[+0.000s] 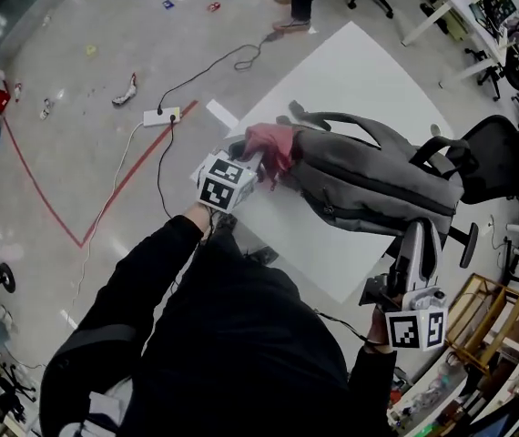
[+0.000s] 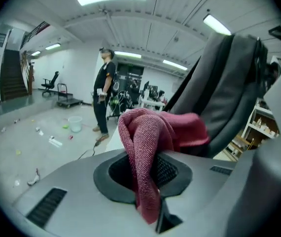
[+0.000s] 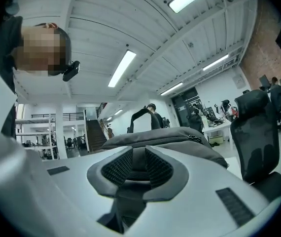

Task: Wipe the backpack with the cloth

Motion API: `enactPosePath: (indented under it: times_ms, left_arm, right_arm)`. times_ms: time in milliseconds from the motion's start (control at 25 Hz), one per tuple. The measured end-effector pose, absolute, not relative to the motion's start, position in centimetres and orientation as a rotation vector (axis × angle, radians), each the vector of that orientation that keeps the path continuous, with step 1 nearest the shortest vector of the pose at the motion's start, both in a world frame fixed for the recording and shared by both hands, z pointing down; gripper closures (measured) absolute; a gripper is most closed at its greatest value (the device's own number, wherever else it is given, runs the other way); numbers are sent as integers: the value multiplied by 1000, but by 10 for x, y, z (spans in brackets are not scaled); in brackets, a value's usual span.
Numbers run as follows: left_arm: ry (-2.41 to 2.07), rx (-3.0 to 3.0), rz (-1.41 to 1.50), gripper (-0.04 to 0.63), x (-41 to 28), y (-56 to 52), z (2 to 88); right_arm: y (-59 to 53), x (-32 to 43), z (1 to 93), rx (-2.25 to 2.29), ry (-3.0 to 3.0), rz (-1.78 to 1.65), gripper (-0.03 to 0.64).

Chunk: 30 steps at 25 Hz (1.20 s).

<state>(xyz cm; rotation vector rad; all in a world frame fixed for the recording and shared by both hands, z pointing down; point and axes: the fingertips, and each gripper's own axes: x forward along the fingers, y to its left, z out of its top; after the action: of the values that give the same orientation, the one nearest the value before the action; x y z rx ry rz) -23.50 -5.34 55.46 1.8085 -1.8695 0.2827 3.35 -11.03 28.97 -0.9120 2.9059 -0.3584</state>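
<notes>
**Cloth at the backpack's left end, wipe not yet begun**

Step in hand: bringing the cloth to the bag. The left gripper (image 2: 148, 181) is pressed together on the red cloth (image 2: 150, 132), which bunches up out of the jaws and flops forward. In the head view the cloth sits at the left end of the grey backpack (image 1: 369, 185), touching it or just short of it; which of the two I cannot tell. No stroke along the bag is under way as far as these views show.

The backpack lies on its side on the white surface (image 1: 351, 71), long axis running left to right, handle and straps on the far side.

The right gripper (image 3: 133, 169) is at the bag's near right end. Its jaws stand narrow with a grey fold between the pads, apparently part of the backpack, so I read it as pinching the bag to steady it.

Next move, as a judgement: lay the cloth flat on the upper panel and draw it rightward along the bag, with the right gripper holding against the pull. The loose cloth may roll up instead of spreading.

Edges and room:
- Left: the surface's near-left edge is just beside the left gripper, and below it is floor with a power strip (image 1: 161, 116) and cables.
- Far side: broad bare surface beyond the bag.
- Right: the bag's end is near the surface edge, and an office chair (image 1: 501, 144) stands close there.
</notes>
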Motion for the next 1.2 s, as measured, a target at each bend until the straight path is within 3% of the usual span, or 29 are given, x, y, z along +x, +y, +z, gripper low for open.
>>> enactPosePath:
  times_ms: [200,400,760,1040,1200]
  left_arm:
    - [-1693,1684,422,526,-240,-50,635]
    - [-1545,1797,308,526,-224,-84,632]
    - [-1511,2342,11,526,-203,-95,449]
    - [-1498,2820,-184,526,-152,-46,286]
    - [-1376,2961,-293,526,-127,-10,250]
  right_arm:
    - [-110,26,292,-1069,2924,-279,531]
    - [-113,17,290,-1198,2931,-227,531]
    - [-119,12,295,-1360,2878,-201,531]
    - [-122,6,293,-1398,2864,-171,531]
    - [-120,6,291,-1419,2860,-175,531]
